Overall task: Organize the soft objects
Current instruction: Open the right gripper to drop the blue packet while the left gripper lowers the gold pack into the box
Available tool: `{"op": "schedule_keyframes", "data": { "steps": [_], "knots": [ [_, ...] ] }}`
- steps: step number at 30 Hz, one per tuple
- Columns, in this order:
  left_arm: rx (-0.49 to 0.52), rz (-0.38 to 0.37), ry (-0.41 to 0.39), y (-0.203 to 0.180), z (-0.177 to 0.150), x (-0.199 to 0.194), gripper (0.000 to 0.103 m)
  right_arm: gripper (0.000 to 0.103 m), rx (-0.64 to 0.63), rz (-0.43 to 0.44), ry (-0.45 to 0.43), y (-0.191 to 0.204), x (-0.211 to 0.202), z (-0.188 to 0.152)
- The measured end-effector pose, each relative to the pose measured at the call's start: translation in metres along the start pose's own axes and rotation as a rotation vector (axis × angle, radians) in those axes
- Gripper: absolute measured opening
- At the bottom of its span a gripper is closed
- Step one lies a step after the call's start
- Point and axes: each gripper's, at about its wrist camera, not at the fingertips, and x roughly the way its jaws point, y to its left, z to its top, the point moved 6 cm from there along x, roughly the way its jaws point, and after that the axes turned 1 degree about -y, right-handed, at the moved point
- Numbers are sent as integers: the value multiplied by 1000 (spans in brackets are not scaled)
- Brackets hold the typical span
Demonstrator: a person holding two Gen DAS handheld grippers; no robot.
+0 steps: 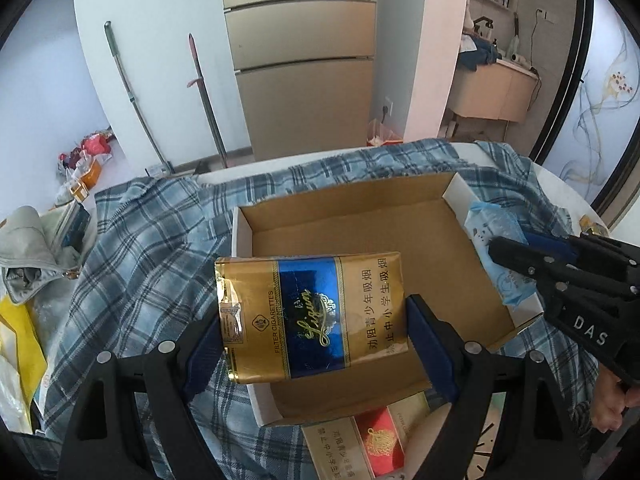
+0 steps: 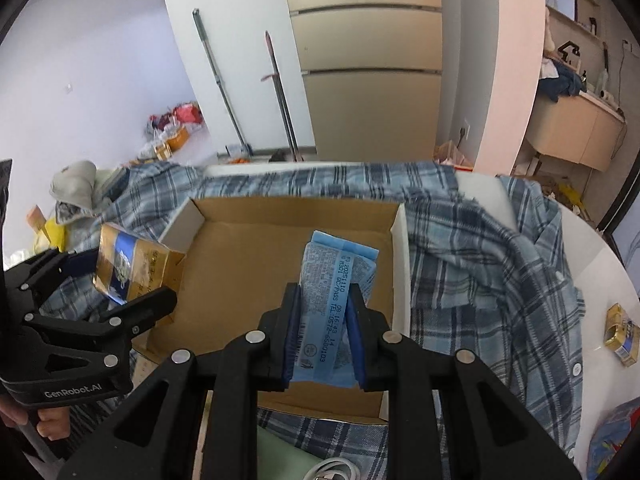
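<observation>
Your left claw (image 1: 316,336) grips the gold-and-blue cigarette pack (image 1: 308,312) over the cardboard box (image 1: 400,216) (near its 7 o'clock corner), while your right claw (image 2: 322,332) pinches the blue tissue pack (image 2: 332,300) toward 3 o'clock.

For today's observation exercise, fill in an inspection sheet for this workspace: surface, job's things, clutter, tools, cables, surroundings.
Surface: white round table draped with a blue plaid shirt.
Job's things: open shallow cardboard box on the shirt; gold-and-blue soft cigarette pack and light-blue tissue packet, both held over the box.
Clutter: red-and-white cigarette carton near the box; small gold box on bare table; grey cloth at the far left.
Tools: left tool shut on the cigarette pack; right tool shut on the tissue packet.
Cables: white cable at the near edge.
Surroundings: beige fridge, two mop handles.
</observation>
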Motion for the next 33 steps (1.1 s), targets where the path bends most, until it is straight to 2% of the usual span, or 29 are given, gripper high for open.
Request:
{"op": "schedule_keyframes", "data": {
  "steps": [9,10,13,19,26,29,33],
  "knots": [
    [-9,-14,14,-1,-3,8,90,23,10,-15,6,-4,3,-1],
    [-10,-11,20,-1,-3,10,90,28,13,-23,2,-6,3,0],
    [-17,-7,27,1,-4,14,90,56,11,-30,-26,-7,-3,2],
    [-15,-24,-19,-1,0,6,90,56,5,-37,-49,-6,-12,6],
    [-17,-17,-21,-2,0,7,90,56,-5,-45,-53,-5,-12,7],
    [-28,-39,-61,-2,2,3,90,57,1,-52,-62,-7,-14,8],
    [-46,-58,-149,0,7,-9,90,63,8,-61,-92,-10,-21,12]
  ]
}}
